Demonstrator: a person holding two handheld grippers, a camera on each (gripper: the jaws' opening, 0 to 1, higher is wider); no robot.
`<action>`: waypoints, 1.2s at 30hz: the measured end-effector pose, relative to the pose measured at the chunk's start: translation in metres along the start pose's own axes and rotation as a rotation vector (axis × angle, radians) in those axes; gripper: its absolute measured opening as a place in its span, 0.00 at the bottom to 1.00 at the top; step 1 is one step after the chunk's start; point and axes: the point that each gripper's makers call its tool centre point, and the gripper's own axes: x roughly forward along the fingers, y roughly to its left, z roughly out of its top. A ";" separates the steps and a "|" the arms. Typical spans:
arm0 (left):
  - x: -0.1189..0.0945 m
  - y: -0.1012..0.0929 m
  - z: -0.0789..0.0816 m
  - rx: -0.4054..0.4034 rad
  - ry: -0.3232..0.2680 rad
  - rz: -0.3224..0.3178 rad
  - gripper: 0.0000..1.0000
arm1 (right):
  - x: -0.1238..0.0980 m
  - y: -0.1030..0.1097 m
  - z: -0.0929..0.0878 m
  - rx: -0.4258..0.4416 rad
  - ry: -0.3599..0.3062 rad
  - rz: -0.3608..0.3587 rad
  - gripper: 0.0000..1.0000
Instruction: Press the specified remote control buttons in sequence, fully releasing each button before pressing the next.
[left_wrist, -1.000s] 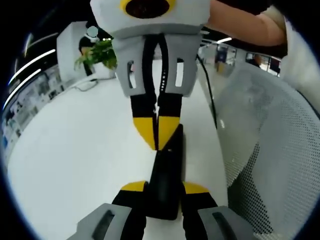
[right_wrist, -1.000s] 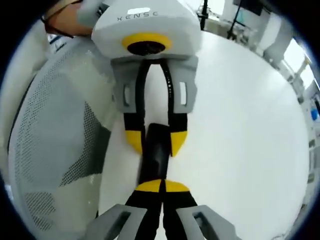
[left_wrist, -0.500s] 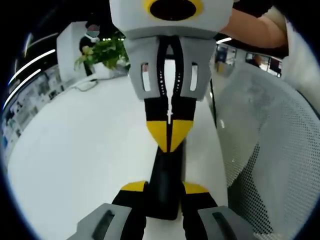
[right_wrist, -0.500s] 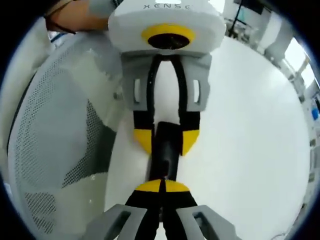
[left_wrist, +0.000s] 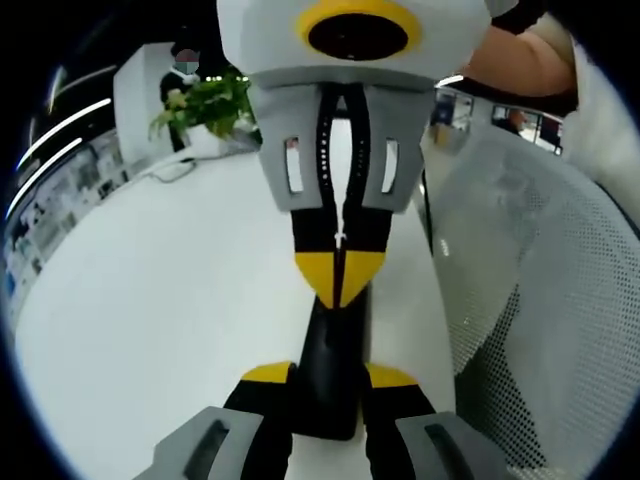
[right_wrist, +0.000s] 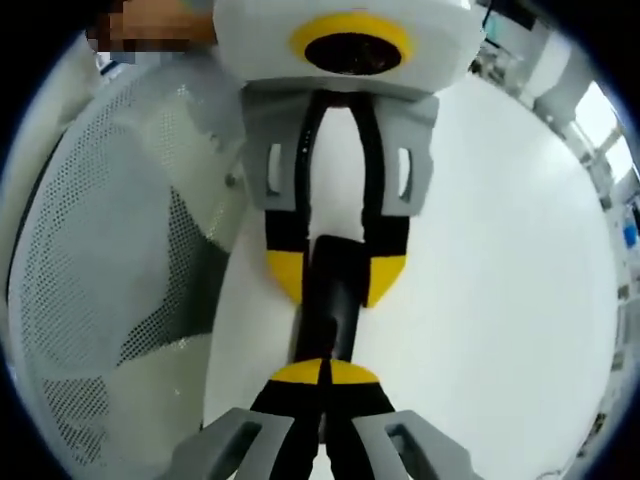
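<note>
The black remote control (left_wrist: 335, 370) lies on the white table (left_wrist: 150, 300) with its long axis running 6 to 12 o'clock in both views, caught end to end between the two grippers. In the left gripper view, the left gripper (left_wrist: 330, 378) stands with its jaws spread to the remote's width, one yellow tip on each long edge, holding its near end. The right gripper (left_wrist: 340, 275) comes down from 12 o'clock, jaws closed together with nothing between them, the joined tips touching or almost touching the remote's top face. So the right is the pressing hand and the left the steadying one. The right gripper view shows the clamp from the far side. The buttons are too dark to pick out. A mesh chair back (right_wrist: 110, 250) stands beside the table.
</note>
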 end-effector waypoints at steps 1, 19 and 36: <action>0.000 0.000 0.000 0.000 0.000 0.000 0.25 | 0.000 0.000 0.000 -0.003 0.004 0.001 0.00; 0.001 0.001 0.000 -0.001 -0.007 -0.004 0.25 | 0.001 -0.002 -0.002 0.035 0.033 0.004 0.00; 0.002 0.001 -0.002 -0.001 -0.005 -0.001 0.25 | -0.002 0.001 0.000 0.165 -0.008 -0.013 0.00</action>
